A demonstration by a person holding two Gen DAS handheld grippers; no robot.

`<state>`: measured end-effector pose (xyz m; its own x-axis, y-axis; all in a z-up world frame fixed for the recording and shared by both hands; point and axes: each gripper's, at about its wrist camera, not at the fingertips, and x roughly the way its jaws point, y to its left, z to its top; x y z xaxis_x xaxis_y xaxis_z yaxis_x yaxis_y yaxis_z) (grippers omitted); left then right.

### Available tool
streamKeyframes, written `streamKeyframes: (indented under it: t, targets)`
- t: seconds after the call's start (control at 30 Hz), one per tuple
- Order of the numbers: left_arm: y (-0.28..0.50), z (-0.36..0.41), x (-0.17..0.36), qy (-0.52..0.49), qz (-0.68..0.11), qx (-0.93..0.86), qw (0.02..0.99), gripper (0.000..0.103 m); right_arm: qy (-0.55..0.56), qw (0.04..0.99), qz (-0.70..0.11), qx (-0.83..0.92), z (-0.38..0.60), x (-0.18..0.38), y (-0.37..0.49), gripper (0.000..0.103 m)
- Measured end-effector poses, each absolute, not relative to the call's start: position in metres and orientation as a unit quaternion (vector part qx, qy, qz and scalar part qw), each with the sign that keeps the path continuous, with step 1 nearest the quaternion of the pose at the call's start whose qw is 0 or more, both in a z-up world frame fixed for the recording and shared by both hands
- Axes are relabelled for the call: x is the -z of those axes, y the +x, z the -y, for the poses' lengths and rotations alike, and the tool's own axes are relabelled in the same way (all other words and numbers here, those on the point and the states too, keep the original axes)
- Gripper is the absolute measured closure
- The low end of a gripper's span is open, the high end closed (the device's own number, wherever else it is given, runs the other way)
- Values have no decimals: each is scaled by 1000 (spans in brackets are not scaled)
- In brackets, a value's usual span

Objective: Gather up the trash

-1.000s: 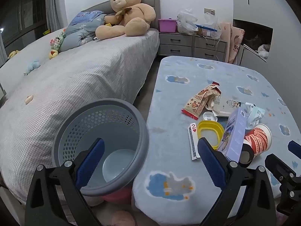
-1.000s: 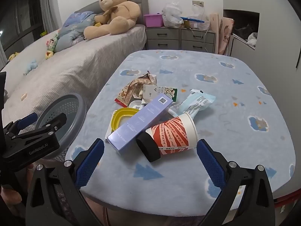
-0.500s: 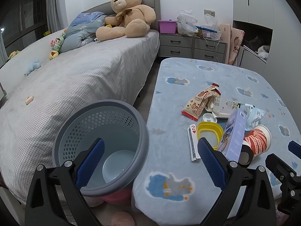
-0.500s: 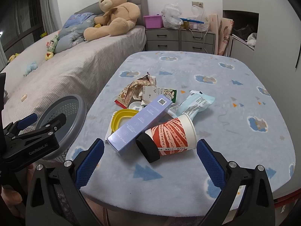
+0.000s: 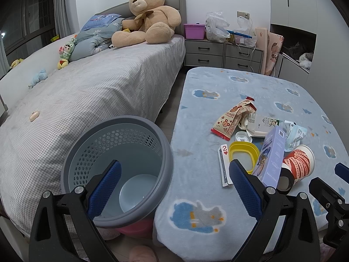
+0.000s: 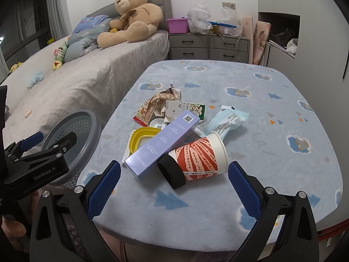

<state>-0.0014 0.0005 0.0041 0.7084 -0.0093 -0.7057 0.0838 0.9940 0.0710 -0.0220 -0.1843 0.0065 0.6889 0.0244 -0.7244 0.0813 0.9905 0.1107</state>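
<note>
A heap of trash lies on the table with the blue fleece cover (image 6: 272,152): a red-and-white paper cup (image 6: 199,156) on its side with a black lid, a long lilac box (image 6: 162,143), a yellow lid (image 6: 141,134), a snack wrapper (image 6: 152,107), a pale blue packet (image 6: 226,122) and a playing card (image 5: 224,166). A grey perforated bin (image 5: 117,163) stands left of the table, nothing but its pale bottom showing inside. My left gripper (image 5: 173,185) hangs open over the bin's rim and the table corner. My right gripper (image 6: 173,185) is open just short of the cup.
A bed (image 5: 87,91) with a big teddy bear (image 5: 148,17) runs along the left, close behind the bin. Grey drawers (image 5: 222,52) with bags stand at the far wall. A person's fingers (image 6: 13,229) hold the left gripper's handle.
Both grippers have barely drifted; the table and trash sit slightly lower in view. Nothing was picked up or let go.
</note>
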Motion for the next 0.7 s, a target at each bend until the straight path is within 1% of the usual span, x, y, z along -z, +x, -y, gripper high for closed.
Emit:
streamKeyframes:
  t: [0.7]
  targets:
    - [-2, 0, -3, 49, -379, 25, 924, 8, 68, 917, -394, 15, 184, -7, -22, 6]
